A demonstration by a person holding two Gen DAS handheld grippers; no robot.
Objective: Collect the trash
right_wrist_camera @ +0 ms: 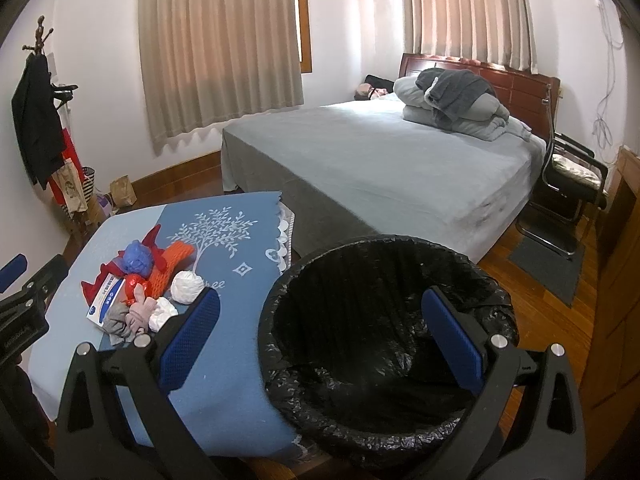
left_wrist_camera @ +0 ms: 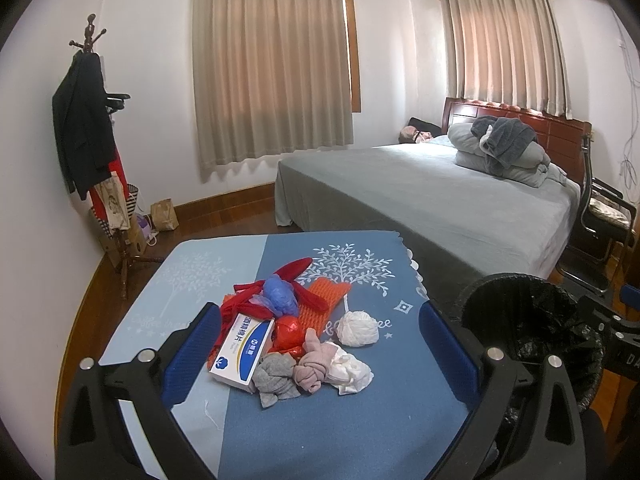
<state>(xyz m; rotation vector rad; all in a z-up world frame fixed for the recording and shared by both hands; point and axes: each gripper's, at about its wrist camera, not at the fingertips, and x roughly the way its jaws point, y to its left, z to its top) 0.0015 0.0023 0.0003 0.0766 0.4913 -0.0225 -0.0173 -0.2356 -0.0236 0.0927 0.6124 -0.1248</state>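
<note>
1. The left gripper (left_wrist_camera: 320, 344) hovered above the counter (left_wrist_camera: 360, 420), its jaws spread wide and holding nothing, with the trash pile (left_wrist_camera: 292, 340) framed between its blue pads.
2. The pile lay on the blue cloth just on the near side of the printed white tree (left_wrist_camera: 348, 268): a white box (left_wrist_camera: 242, 354) with blue print, a red crumpled wrapper (left_wrist_camera: 288, 330), orange foam netting (left_wrist_camera: 320, 300), a blue plastic wad (left_wrist_camera: 282, 294), a grey cloth knot (left_wrist_camera: 276, 376), a pink cloth knot (left_wrist_camera: 312, 368) and a white tissue ball (left_wrist_camera: 357, 328).
3. Only the left view showed the box's print and the knots clearly; in the right view the same pile (right_wrist_camera: 140, 292) was small and off to the left of the tree.
4. The right gripper (right_wrist_camera: 320, 344) hung over the black-lined bin (right_wrist_camera: 360, 280), jaws wide apart and empty.
5. The right view showed the bin's dark interior, standing beside the counter edge nearest the bed (right_wrist_camera: 380, 160); the left view caught only part of its rim (left_wrist_camera: 520, 280).
6. The right view also showed a chair (right_wrist_camera: 572, 184) beside the bed's head end.
</note>
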